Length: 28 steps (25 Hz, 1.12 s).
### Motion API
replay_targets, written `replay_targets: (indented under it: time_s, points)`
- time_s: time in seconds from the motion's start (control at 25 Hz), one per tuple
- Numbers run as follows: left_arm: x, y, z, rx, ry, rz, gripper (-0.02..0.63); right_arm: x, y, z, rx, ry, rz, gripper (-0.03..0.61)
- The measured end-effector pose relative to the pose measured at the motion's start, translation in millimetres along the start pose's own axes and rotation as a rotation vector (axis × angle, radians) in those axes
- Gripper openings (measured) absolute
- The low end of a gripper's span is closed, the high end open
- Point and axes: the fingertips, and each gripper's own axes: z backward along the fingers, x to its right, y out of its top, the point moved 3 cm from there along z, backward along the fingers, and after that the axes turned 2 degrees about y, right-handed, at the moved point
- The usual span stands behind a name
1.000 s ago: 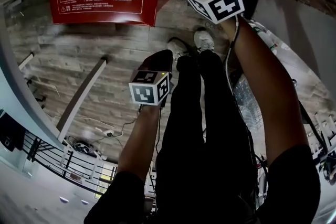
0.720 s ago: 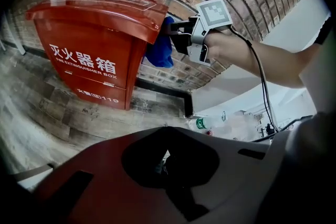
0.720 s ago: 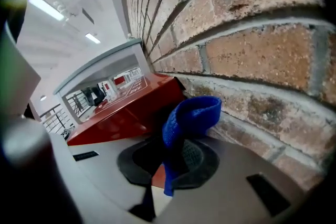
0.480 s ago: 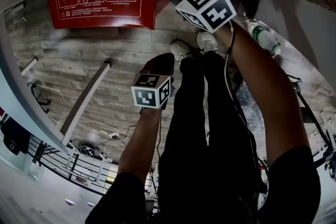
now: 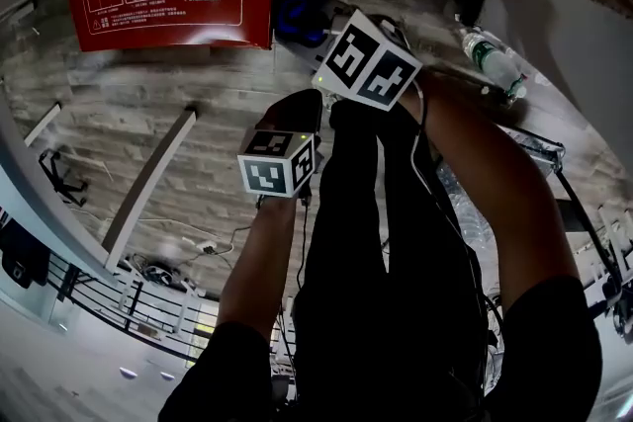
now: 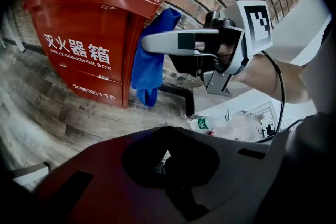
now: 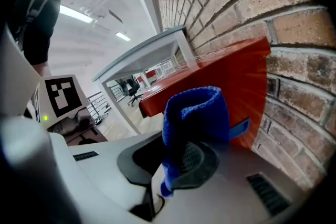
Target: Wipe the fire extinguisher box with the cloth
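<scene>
The right gripper [image 7: 181, 162] is clamping the blue cloth [image 7: 197, 113], which is standing up out of its jaws and folding over at the top. The cloth is hanging just beside the right side wall of the red box [image 6: 86, 39], at upper left of the left gripper view. The left gripper [image 6: 165, 157] is idling with its jaws together on nothing.

To wipe well, the cloth's soft fold should be pressing flat on the panel, not the hard jaw tips. The strokes should be overlapping along that side (the brick wall [image 7: 294, 34] is sitting close behind, so room looks tight).

Against the picture half a second back, the right gripper's marker cube is sitting lower and further left in the head view. The left one is barely shifting.
</scene>
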Motion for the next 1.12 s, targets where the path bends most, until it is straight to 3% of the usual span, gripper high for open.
replay_targets:
  time_s: [0.2, 0.6, 0.92, 1.12]
  points:
    - [-3, -8, -3, 0.000, 0.020, 0.028, -0.002, 1, -8, -8, -0.030, 0.036, 0.028, 0.041]
    - [-18, -19, -35, 0.043, 0.039, 0.043, -0.002, 24, -56, -43, -0.152, 0.017, 0.144, 0.041]
    - [-58, -30, -121, 0.109, -0.010, 0.011, -0.002, 57, -128, -96, -0.146, 0.003, 0.224, 0.041]
    - [-90, -38, -172, 0.165, -0.026, -0.028, -0.002, 89, -189, -139, -0.188, -0.038, 0.328, 0.041]
